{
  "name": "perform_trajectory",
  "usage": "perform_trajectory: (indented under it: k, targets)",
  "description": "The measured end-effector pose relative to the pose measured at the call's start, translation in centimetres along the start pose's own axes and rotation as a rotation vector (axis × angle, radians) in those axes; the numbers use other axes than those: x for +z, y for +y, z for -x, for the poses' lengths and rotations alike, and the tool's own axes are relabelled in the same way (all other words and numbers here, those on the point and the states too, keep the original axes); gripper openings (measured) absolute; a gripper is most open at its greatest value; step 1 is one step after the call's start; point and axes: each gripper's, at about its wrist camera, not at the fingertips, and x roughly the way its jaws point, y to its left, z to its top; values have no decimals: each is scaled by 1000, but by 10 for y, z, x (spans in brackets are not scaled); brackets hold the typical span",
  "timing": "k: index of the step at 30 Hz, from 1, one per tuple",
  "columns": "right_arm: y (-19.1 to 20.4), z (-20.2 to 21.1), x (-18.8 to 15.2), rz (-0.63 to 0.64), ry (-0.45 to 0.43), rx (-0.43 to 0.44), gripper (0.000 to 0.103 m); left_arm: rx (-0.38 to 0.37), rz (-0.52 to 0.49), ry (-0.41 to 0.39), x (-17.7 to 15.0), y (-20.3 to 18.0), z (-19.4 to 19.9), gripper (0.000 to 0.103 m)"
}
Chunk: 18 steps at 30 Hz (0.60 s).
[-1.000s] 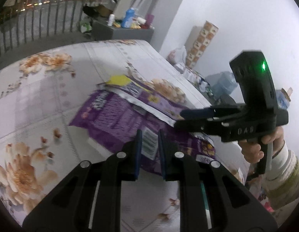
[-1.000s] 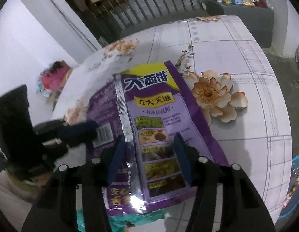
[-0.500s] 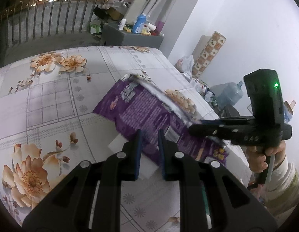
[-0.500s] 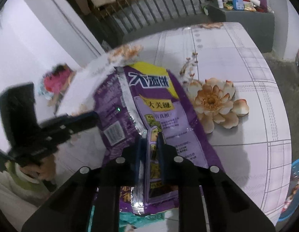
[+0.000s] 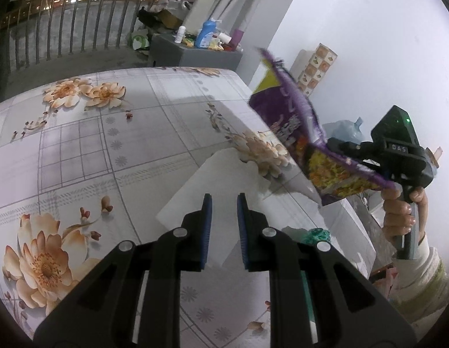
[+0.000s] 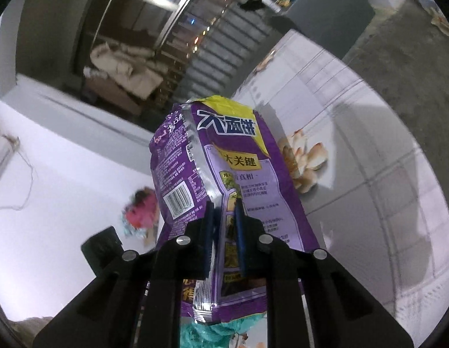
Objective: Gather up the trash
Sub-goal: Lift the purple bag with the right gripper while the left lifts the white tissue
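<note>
While the right tool (image 6: 224, 226) pinches the purple snack bag (image 6: 224, 174) near its lower half, the bag hangs in the air off the right side of the table (image 5: 123, 133), clear of the flowered cloth. Its slick foil is held only across a narrow strip, with most of its length standing free above the pads, so it could slide out or flop over if the hand swings fast or tips sharply. Should it drop, it would likely fall past the table edge toward the floor clutter, not back onto the cloth. The left tool (image 5: 223, 223) holds nothing, its jaws set narrowly apart above a white sheet of paper (image 5: 224, 182) lying flat on the table. That sheet looks thin and flush with the surface, so a grab at it may skid across the cloth or only crumple a corner.

Seen from the left wrist, the bag shows edge-on, along with the person's right hand (image 5: 401, 211) on the handle, the paper, and a bit of teal material (image 5: 317, 233) beside the jaws. Seen from the right wrist, the printed face, silver seam and barcode of the bag are plain, with teal stuff just below it; the paper is out of view there. No bin shows in either view.
</note>
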Motion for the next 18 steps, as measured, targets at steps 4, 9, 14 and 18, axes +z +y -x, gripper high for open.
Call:
perform_trajectory:
  k: [4,9,14,18]
  targets:
    - [-8,20,-6,-31,-49,15,13,3,-13,5,2,-2,-3,16]
    - [-17,37,-14,-90,-100,41,12,22,-52,14,8,-10,-10,38]
    - [-28,36,-20,-129,-109,52,12,129,-157,50,17,-20,-31,48]
    - [-32,26,-15,-143,-99,55,12,197,-210,90,20,-21,-54,47]
